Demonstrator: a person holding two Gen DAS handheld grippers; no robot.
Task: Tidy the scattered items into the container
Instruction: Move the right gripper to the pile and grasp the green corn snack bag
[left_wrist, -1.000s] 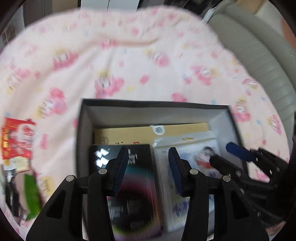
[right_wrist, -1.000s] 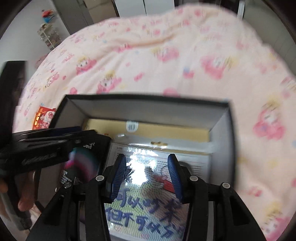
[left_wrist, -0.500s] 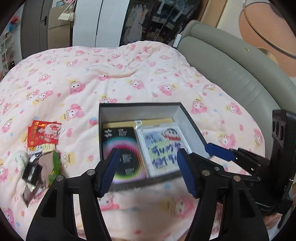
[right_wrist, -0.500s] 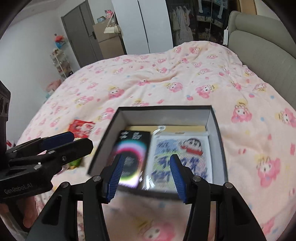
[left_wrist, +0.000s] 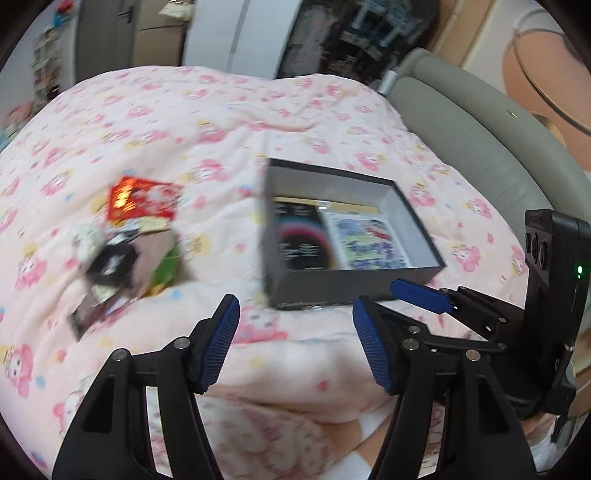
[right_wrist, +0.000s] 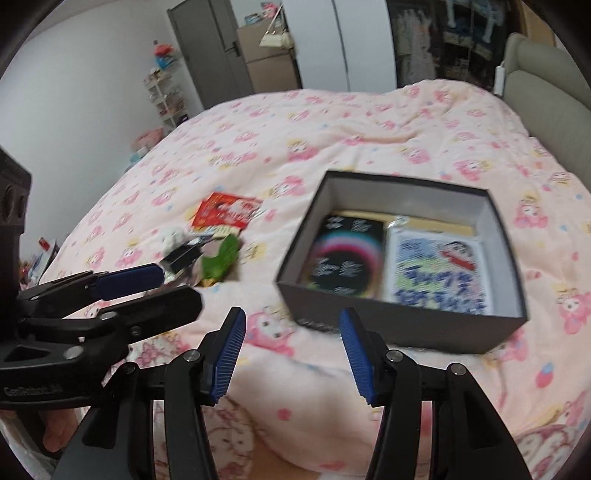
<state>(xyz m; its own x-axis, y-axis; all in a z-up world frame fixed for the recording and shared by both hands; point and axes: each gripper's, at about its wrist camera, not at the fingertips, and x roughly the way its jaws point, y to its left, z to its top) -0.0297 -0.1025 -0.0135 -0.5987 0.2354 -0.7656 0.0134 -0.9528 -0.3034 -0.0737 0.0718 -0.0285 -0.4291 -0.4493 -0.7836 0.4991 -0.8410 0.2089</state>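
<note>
The dark box (right_wrist: 402, 328) sits on the pink cartoon-print duvet (right_wrist: 332, 122) of the bed, and two flat packs already lie side by side on its floor: a black one with a rainbow ring (right_wrist: 343, 254) and a white one with blue scrawled characters and a cartoon boy (right_wrist: 439, 269). The scattered pile (left_wrist: 125, 254) lies well apart from the box on its left: a red foil packet (left_wrist: 142, 197), something green, a small pale plush shape and dark glossy wrappers, overlapping one another. These look light, thin and crinkly, so they should weigh little but may slide or buckle; a pinch across a flat edge or a corner that stands clear of the heap seems the safest hold, taking one piece at a time. The left gripper (left_wrist: 295, 339) has its fingers apart with nothing between them, the jaws having just been opening; the right gripper (right_wrist: 291, 350) likewise stands parted and empty, its jaws also having just widened. The writing on the packs and the red packet is too blurred to read. Part of an embossed name shows on the left gripper's body in the right wrist view, but I cannot read it for certain.
</note>
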